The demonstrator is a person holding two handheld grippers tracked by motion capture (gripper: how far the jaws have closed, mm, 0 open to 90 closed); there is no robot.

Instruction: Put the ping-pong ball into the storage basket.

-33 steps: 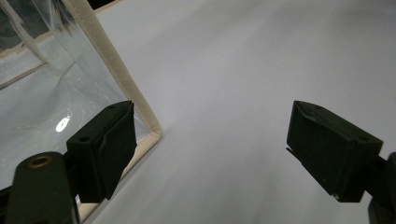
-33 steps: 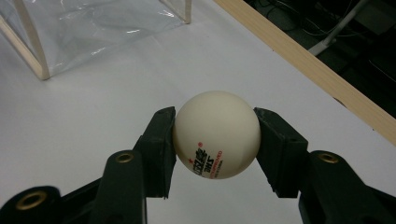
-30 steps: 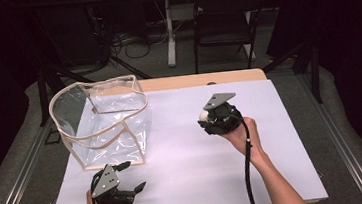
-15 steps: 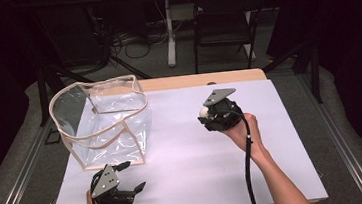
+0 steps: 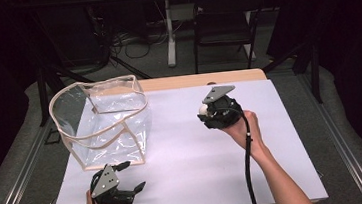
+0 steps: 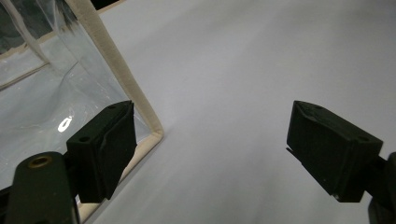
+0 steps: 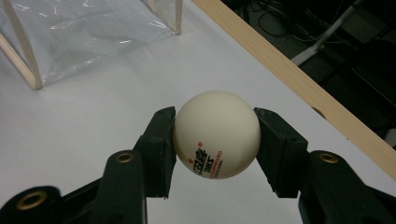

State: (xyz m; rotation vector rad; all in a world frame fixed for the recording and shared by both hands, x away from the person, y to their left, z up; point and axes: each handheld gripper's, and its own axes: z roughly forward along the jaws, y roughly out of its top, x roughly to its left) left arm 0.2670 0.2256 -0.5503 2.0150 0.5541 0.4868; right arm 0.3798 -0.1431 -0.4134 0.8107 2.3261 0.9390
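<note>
A white table-tennis ball point(image 7: 216, 134) with red and black print is sitting clamped between the two black jaws of the right claw point(image 7: 215, 140), the pads pressing on it from either side. In the high view the ball point(image 5: 203, 109) is showing at the claw's 9 o'clock side, held over the white bench point(image 5: 189, 151) right of centre, with the right claw point(image 5: 209, 113) pointing toward 9 o'clock. At the bench's 10 o'clock corner a clear plastic bag point(image 5: 101, 120) with cream edging is standing open, well apart from the ball. The left claw point(image 5: 131, 176) is resting at the bench's 7 o'clock edge, its jaws standing wide apart and gripping nothing, just beside the bag's lower corner point(image 6: 152, 128)
</note>
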